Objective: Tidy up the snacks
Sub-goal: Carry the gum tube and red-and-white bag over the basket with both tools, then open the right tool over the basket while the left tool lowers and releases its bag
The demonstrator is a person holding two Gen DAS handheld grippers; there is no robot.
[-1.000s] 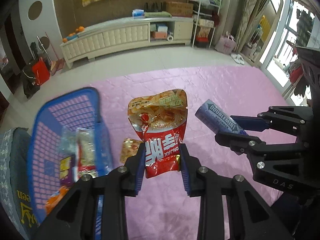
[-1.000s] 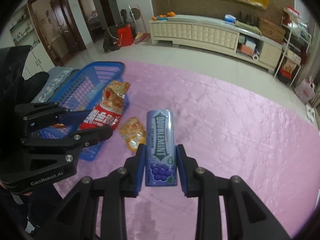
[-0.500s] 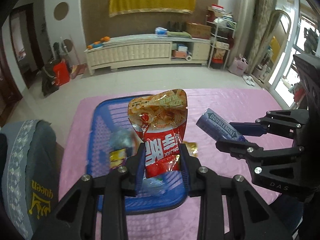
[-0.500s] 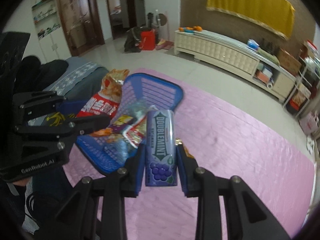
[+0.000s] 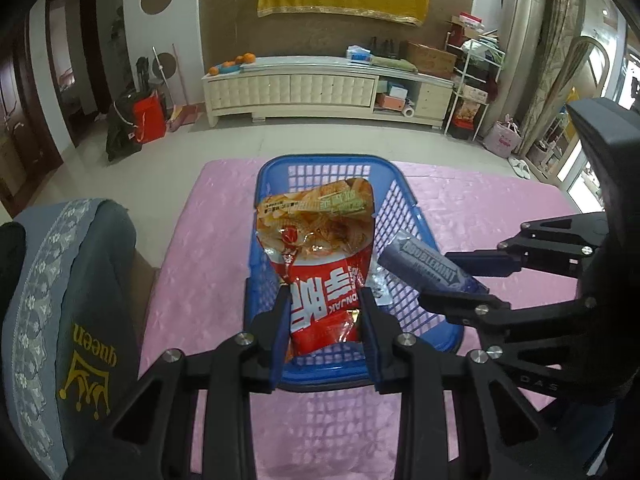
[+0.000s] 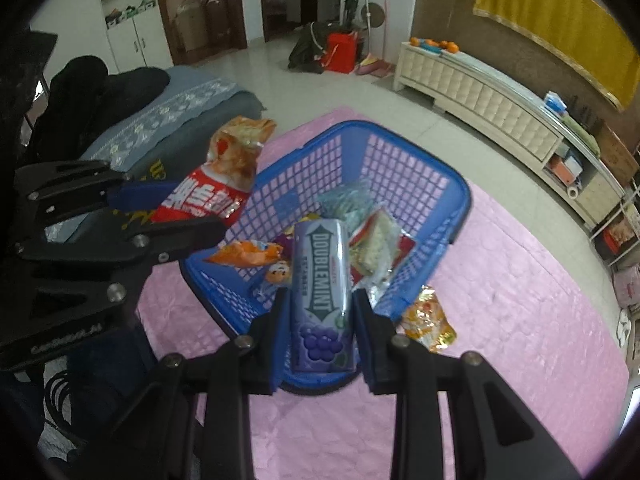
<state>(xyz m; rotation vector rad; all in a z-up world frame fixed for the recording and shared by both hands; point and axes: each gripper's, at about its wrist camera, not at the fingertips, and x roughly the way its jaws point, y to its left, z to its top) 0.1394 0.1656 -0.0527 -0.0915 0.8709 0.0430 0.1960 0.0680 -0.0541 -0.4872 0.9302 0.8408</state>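
My left gripper (image 5: 325, 316) is shut on a red and orange snack bag (image 5: 320, 248) and holds it above the blue plastic basket (image 5: 404, 200). My right gripper (image 6: 320, 324) is shut on a purple Doublemint gum pack (image 6: 322, 280) over the basket's (image 6: 404, 148) near rim. In the right wrist view the left gripper (image 6: 176, 208) holds the bag (image 6: 224, 176) over the basket's left side. In the left wrist view the right gripper (image 5: 452, 280) holds the gum pack (image 5: 428, 268) over the basket's right side. Several snack packets (image 6: 372, 240) lie inside the basket.
The basket stands on a pink cloth (image 6: 520, 300). A small orange packet (image 6: 428, 318) lies on the cloth beside the basket's right side. A grey-blue cushion (image 5: 64, 300) marked "queen" sits to the left. A cream cabinet (image 5: 320, 88) stands across the floor.
Both grippers have swung left with their snacks. The basket was off to the left a second ago and now lies directly under the bag and the gum pack.
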